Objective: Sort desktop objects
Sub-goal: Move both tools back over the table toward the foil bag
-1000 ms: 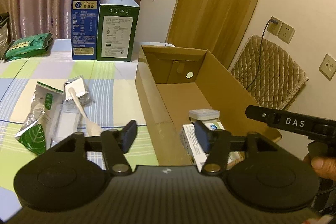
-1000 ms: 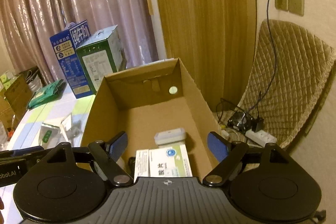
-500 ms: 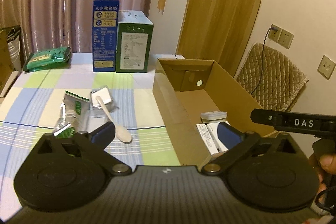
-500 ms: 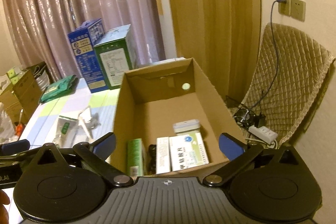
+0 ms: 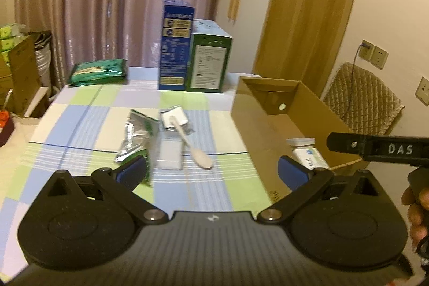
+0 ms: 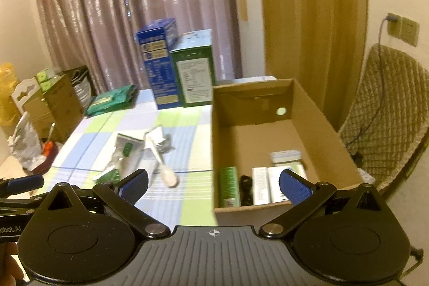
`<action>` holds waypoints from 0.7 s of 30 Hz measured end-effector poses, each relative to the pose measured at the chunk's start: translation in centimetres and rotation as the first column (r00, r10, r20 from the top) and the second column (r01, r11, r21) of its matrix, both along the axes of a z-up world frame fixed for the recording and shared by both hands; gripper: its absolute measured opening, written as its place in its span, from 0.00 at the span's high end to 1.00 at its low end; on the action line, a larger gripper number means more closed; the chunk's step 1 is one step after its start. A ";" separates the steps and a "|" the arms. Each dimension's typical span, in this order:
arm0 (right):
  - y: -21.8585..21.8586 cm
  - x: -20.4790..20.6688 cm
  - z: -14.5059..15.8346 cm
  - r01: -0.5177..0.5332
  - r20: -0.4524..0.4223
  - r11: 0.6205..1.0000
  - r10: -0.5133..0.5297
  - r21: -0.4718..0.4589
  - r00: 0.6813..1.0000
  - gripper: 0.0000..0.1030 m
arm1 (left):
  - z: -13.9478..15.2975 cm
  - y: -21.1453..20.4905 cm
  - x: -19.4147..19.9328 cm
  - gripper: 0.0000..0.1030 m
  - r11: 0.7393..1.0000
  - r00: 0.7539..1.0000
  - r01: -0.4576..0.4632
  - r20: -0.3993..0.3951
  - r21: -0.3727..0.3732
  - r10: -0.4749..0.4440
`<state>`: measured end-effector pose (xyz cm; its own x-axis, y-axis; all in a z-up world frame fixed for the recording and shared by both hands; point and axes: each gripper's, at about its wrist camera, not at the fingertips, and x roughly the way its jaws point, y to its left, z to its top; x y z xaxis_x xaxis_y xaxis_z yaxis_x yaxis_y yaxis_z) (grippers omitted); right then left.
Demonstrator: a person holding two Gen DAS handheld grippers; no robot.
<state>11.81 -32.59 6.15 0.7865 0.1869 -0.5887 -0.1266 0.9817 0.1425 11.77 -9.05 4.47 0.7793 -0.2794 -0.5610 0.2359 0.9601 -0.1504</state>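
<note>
your left gripper (image 5: 211, 170) is spread wide with nothing between its blue pads (image 5: 132, 173), and it hangs above the checked tabletop (image 5: 80, 125). just ahead of it, a little to the left, lies the loose clutter: a silver and green foil sachet (image 5: 135, 138), a small white packet (image 5: 170, 154), a clear wrapped white square (image 5: 174, 119), and a pale plastic spoon (image 5: 191, 146) lying across them with its bowl toward you. farther ahead a blue carton (image 5: 175, 47) and a green carton (image 5: 210, 60) stand upright side by side, touching, and a green flat pack (image 5: 97, 71) lies far ahead to the left.

to the right of that gripper sits the open cardboard box (image 5: 257, 125).

your right gripper (image 6: 214, 186) is also spread wide and empty, held over the near left corner of the cardboard box (image 6: 316, 125). straight ahead of its right pad (image 6: 293, 189), inside the box against the near wall, stand a green box (image 6: 228, 185), a small black item (image 6: 246, 189) too dark to name, and white medicine boxes (image 6: 268, 186); just beyond them lies a white lidded case (image 6: 285, 156). the spoon (image 6: 163, 165) and sachets are ahead to the left of this gripper, on the tabletop outside the box.

your right hand (image 5: 415, 208) shows at the right edge of the left view.
</note>
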 end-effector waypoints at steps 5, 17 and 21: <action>1.8 -1.0 -0.2 -0.043 0.000 0.999 0.043 0.012 0.999 0.02 | 0.0 3.1 -1.6 0.01 0.997 0.997 -0.066 0.029 0.035 0.065; 5.0 -2.6 0.1 -0.131 0.019 0.991 0.131 0.036 0.991 0.02 | 1.2 7.5 -3.3 0.01 0.985 0.993 -0.104 0.065 0.135 0.096; 6.2 -2.6 -0.3 -0.161 0.008 0.986 0.161 0.032 0.987 0.02 | 0.5 8.6 -2.7 0.01 0.981 0.994 -0.099 0.066 0.164 0.089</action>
